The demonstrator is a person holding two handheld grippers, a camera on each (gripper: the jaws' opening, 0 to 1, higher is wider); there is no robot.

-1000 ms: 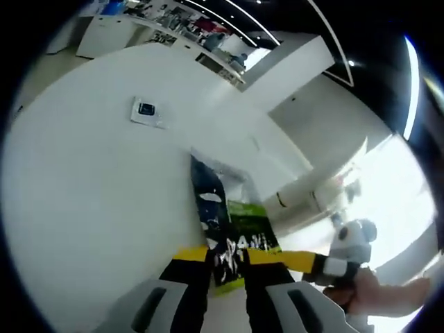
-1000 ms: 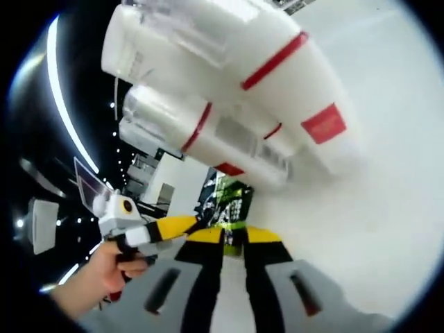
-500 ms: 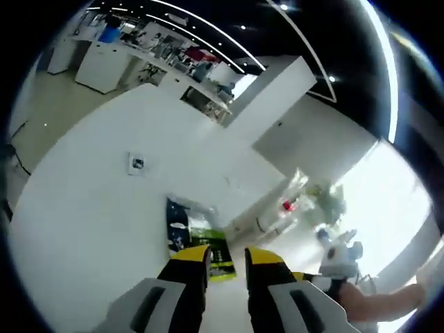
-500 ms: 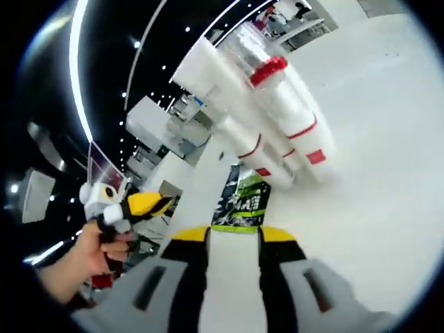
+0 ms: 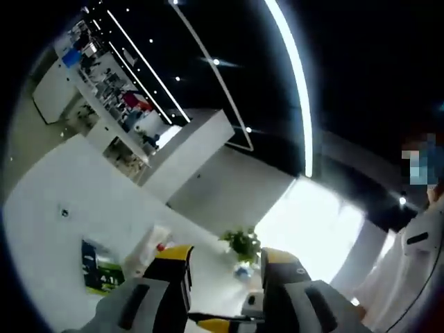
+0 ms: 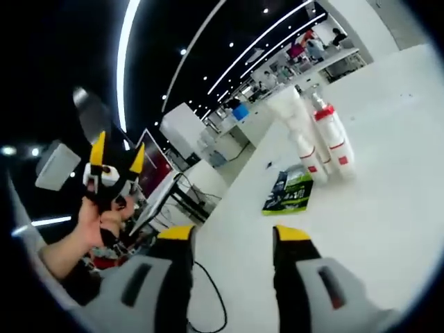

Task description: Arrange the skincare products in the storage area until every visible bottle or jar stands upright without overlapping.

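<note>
In the right gripper view, white bottles with red bands (image 6: pixel 326 142) stand upright and close together on the white table (image 6: pixel 388 208). One has a red cap. A green and dark box (image 6: pixel 290 192) lies flat just in front of them. My right gripper (image 6: pixel 234 236) hangs well back from them, open with nothing between its fingers. My left gripper (image 6: pixel 118 154) is held up in a hand at the left, fingers apart, high above the table. In the left gripper view, my left gripper (image 5: pixel 227 258) is open and empty, and the box (image 5: pixel 100 267) and bottles (image 5: pixel 148 248) look small, far below at the left.
A black cable (image 6: pixel 208 291) runs over the table's near part. A potted plant (image 5: pixel 241 243) stands beyond the bottles. A person in white (image 5: pixel 413 250) is at the right. Desks and shelves (image 6: pixel 305 55) fill the room behind.
Both grippers have let go of the green box, opened wider, and drawn back and up from the table. The box now lies flat by the bottles, which look much smaller.
</note>
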